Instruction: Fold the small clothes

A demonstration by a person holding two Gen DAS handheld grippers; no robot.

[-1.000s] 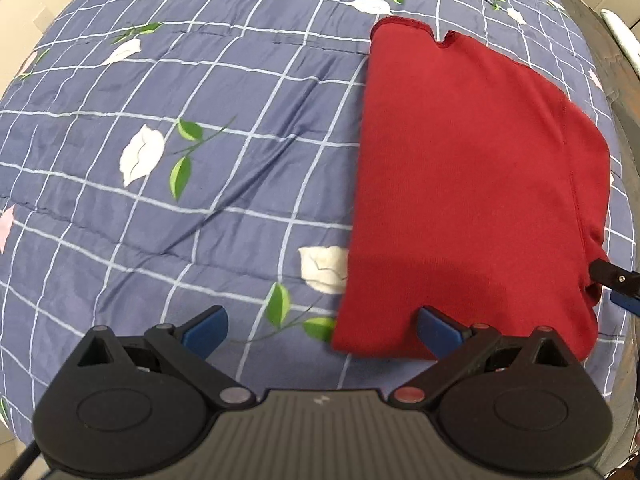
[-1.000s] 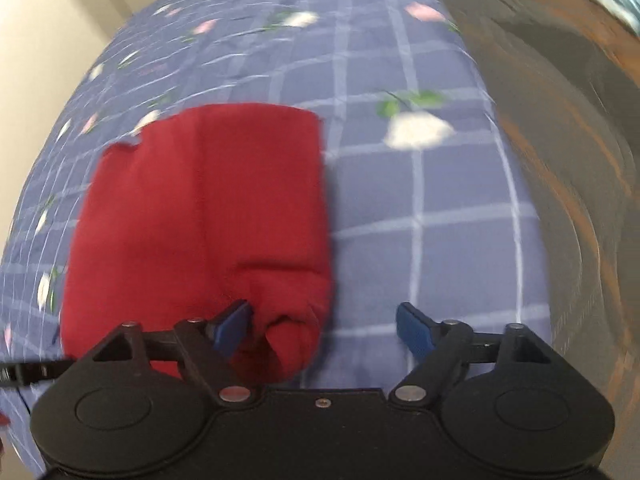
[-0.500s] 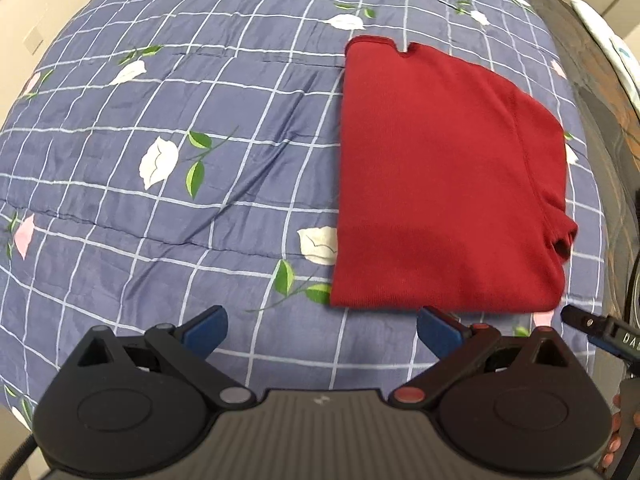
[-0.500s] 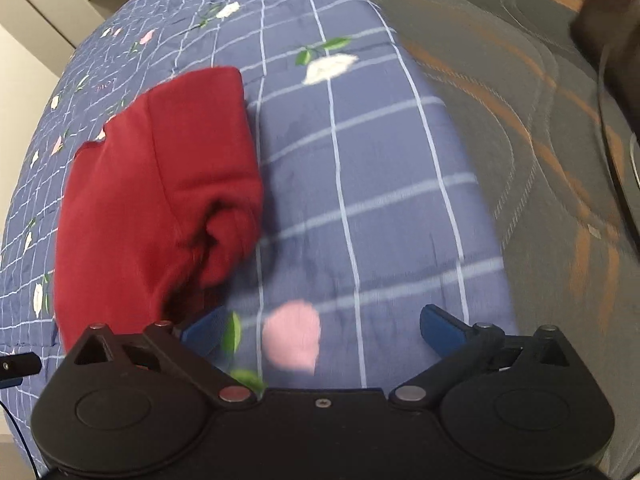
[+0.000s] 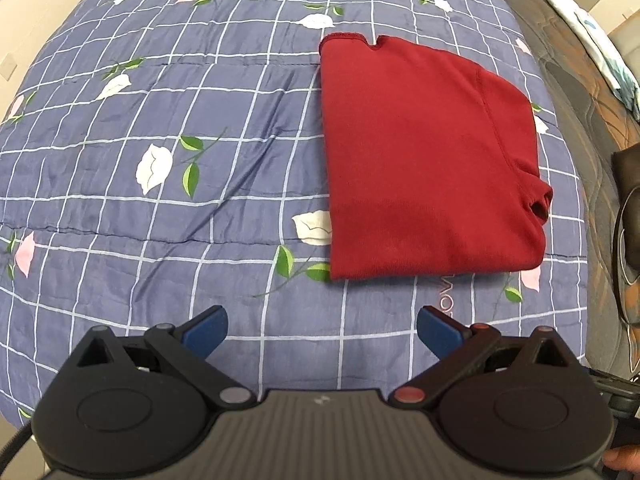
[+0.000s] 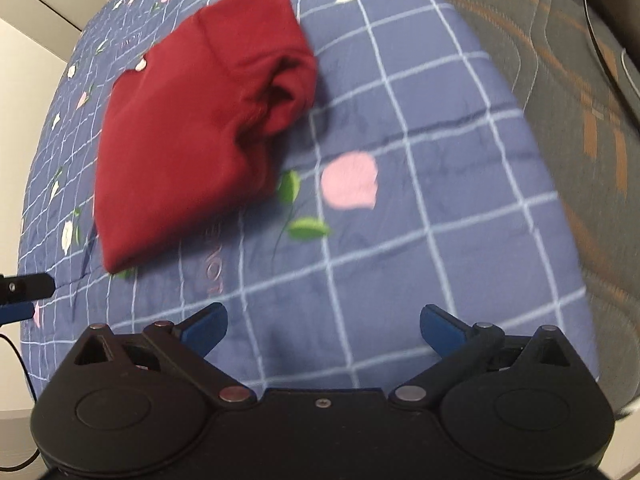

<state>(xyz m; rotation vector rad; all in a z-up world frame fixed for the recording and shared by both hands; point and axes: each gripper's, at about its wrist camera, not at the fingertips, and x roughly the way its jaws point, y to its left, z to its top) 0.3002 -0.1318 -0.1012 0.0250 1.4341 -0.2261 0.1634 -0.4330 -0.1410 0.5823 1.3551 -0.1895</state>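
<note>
A dark red garment (image 5: 424,164) lies folded into a compact rectangle on the blue checked floral quilt (image 5: 160,120), with a rolled sleeve opening at its right edge. My left gripper (image 5: 322,330) hovers above the quilt just in front of the garment's near edge, open, nothing between its blue pads. In the right wrist view the same garment (image 6: 192,120) lies up and to the left, its rolled end facing the camera. My right gripper (image 6: 322,330) is open and empty over bare quilt, well clear of the cloth.
A grey-brown patterned bed surface (image 6: 560,100) borders the quilt on the right, with a dark bag and cable (image 5: 628,208) on it. A patterned pillow (image 5: 592,28) sits at the far right. A tip of the left gripper (image 6: 24,288) shows at the right view's left edge.
Both grippers have drawn back from the red garment. The right one let go of the rolled sleeve end and slid away to the right. The left one rose, so the garment looks smaller.
</note>
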